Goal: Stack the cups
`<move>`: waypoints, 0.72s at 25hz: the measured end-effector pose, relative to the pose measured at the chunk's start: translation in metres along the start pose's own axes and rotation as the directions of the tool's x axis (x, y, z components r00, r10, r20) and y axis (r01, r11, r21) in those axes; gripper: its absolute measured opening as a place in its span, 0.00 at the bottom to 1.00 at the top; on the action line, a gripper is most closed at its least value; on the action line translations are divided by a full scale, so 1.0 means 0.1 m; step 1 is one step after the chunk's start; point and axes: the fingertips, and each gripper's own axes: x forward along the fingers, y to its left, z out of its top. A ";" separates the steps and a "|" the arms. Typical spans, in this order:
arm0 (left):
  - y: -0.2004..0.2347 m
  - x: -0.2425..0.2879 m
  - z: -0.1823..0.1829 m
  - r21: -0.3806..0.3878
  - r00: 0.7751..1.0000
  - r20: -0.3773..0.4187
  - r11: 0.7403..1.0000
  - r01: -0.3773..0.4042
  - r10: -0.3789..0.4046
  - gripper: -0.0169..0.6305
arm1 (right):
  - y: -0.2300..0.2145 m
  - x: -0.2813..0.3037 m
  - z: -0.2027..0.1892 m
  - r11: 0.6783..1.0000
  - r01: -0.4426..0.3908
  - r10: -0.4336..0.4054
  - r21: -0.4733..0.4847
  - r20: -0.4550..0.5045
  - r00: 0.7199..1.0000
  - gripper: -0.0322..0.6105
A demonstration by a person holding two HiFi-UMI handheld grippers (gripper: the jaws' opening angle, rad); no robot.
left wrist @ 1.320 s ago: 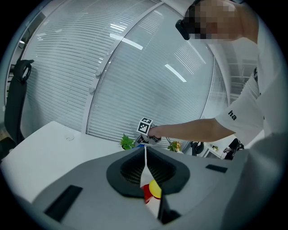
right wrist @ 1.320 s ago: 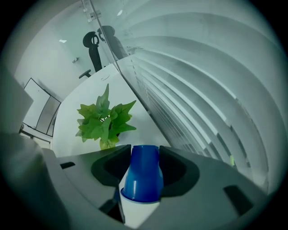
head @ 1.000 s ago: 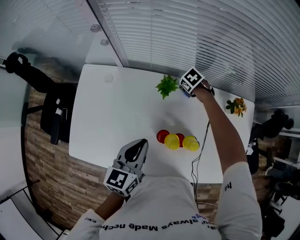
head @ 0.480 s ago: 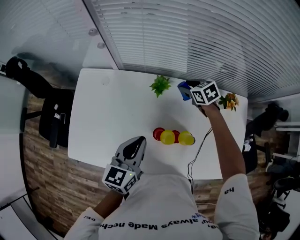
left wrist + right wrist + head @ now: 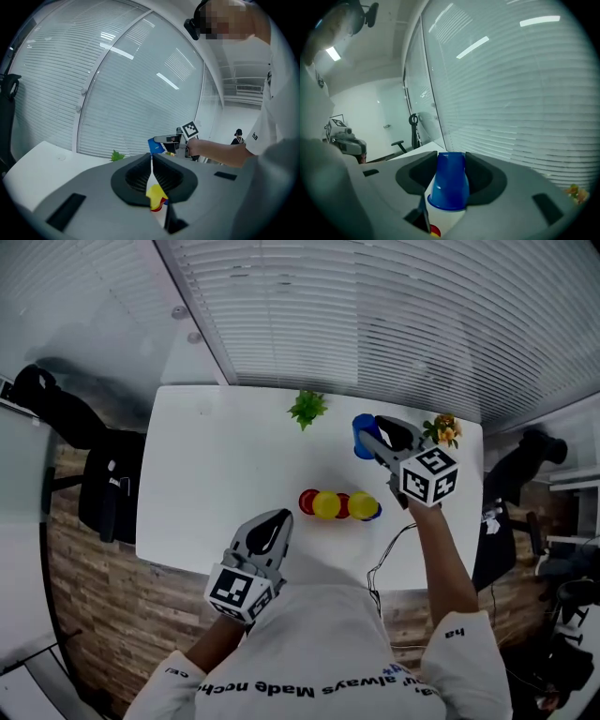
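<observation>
A row of cups lies on the white table [image 5: 216, 474]: a red cup [image 5: 307, 501], a yellow cup [image 5: 326, 504], another red one [image 5: 343, 507] and a yellow cup [image 5: 363, 504] with a blue rim under it. My right gripper [image 5: 375, 439] hangs above the table's far right, shut on a blue cup [image 5: 362, 436]. In the right gripper view the blue cup [image 5: 450, 183] fills the space between the jaws, wide rim toward the camera. My left gripper [image 5: 275, 524] hovers at the near table edge, shut and holding nothing [image 5: 151, 158]. The yellow cup [image 5: 156, 194] shows beyond its jaws.
A small green plant [image 5: 307, 409] and an orange flower pot [image 5: 442, 430] stand along the table's far edge by the blinds. A black chair [image 5: 105, 479] sits left of the table. A dark cable [image 5: 386, 554] runs over the near right edge.
My right gripper, with the blue cup in it, has lifted and swung away from the green plant toward the right and nearer to the cup row. The left gripper has risen slightly.
</observation>
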 end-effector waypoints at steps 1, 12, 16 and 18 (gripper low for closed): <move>-0.03 0.00 -0.01 0.004 1.000 0.002 1.000 0.006 -0.006 0.07 | 0.07 -0.08 0.01 1.000 0.002 -0.002 0.002 0.024 1.000 0.36; -0.21 0.00 0.04 0.043 0.999 0.001 0.998 0.050 -0.050 0.07 | 0.77 -0.62 -0.22 0.999 0.027 -0.030 0.017 0.194 0.981 0.36; -0.23 0.01 0.03 0.047 0.999 -0.009 0.997 0.054 -0.054 0.07 | 0.94 -0.67 -0.39 0.997 0.079 -0.075 -0.008 0.232 0.970 0.36; -0.24 0.02 0.01 0.045 0.998 -0.012 0.997 0.058 -0.057 0.07 | 1.00 -0.70 -0.45 0.994 0.111 -0.104 -0.010 0.256 0.961 0.36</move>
